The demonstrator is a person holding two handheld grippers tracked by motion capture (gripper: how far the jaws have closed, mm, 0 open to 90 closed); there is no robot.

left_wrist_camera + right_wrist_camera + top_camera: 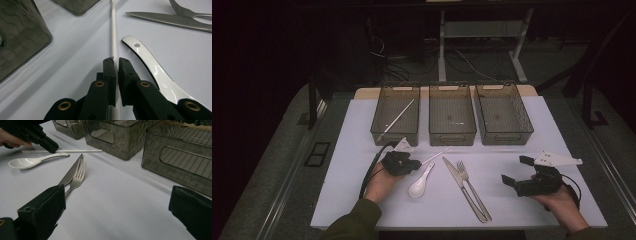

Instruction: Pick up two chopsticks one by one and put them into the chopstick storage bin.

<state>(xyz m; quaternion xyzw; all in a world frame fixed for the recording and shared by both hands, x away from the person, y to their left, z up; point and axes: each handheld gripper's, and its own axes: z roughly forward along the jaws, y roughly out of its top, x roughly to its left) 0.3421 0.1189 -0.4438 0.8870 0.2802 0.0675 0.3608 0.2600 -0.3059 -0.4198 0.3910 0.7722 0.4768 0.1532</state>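
The jaws of the left gripper [116, 62] are pinching a thin white chopstick [113, 32] between their pads, low over the white table [512, 200], with the stick running straight out ahead of them toward the bins in the left gripper view. The jaws of the right gripper [518, 171] are standing wide apart with nothing between them (in the right gripper view only bare tabletop is lying between the two black pads).

The held chopstick is lying just beside the handle of a white ceramic soup spoon [419, 184], and the spoon's handle end with its small hole is sitting right next to the left gripper's pads. Right of the spoon, a table knife [462, 187] and a fork [472, 187] are lying side by side, touching or nearly so, their tips pointing toward the bins.

Three smoky translucent bins are standing in a row at the far side of the table. The left bin [379, 125] is holding a second white chopstick [398, 119], leaning diagonally inside it. The middle bin [452, 137] and the right bin [509, 137] are standing beside it.

The right gripper is hovering near the table's right edge, well apart from the cutlery.
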